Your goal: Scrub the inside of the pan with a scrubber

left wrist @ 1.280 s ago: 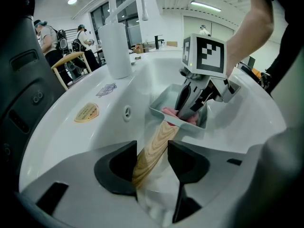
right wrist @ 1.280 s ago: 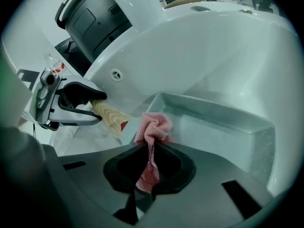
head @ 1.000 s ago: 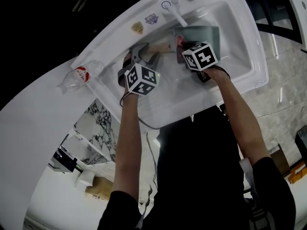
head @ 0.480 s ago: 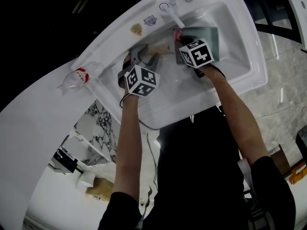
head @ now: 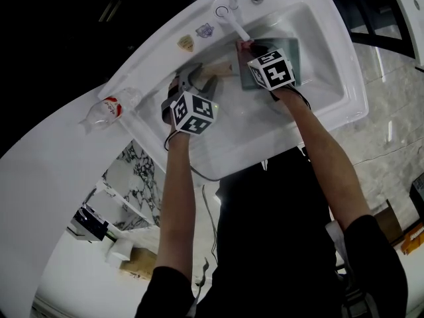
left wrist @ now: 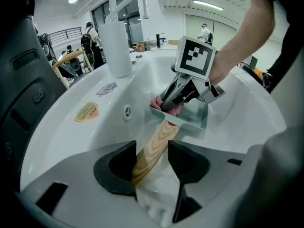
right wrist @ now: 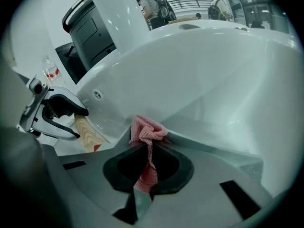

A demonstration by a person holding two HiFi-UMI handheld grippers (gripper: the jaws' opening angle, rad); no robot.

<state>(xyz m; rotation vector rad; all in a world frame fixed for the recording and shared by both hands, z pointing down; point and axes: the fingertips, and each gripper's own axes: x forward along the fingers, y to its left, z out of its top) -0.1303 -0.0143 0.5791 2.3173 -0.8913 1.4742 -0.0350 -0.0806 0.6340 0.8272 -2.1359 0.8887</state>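
Observation:
A square grey-green pan [head: 291, 57] with a wooden handle [head: 217, 71] lies in the white sink [head: 331, 105]. My left gripper [head: 196, 79] is shut on that handle [left wrist: 161, 134], and the left gripper view shows the wood between the jaws. My right gripper [head: 250, 49] is shut on a pink mesh scrubber [right wrist: 147, 129]. It presses the scrubber [left wrist: 164, 104] against the pan's near-left corner, just inside the rim [left wrist: 179, 121], under the faucet spout. The right gripper view shows the bunched mesh resting on the pan's edge [right wrist: 209, 144], with the left gripper [right wrist: 57, 110] beyond it.
A white faucet [head: 235, 18] reaches over the sink's back edge, close above the scrubber. A crushed plastic bottle [head: 106, 108] lies on the counter left of the basin. Two stickers [head: 189, 42] sit on the sink rim. The basin walls enclose the pan on all sides.
My right gripper has slid the scrubber across the pan toward the faucet-side corner. The left gripper and the handle have stayed put.

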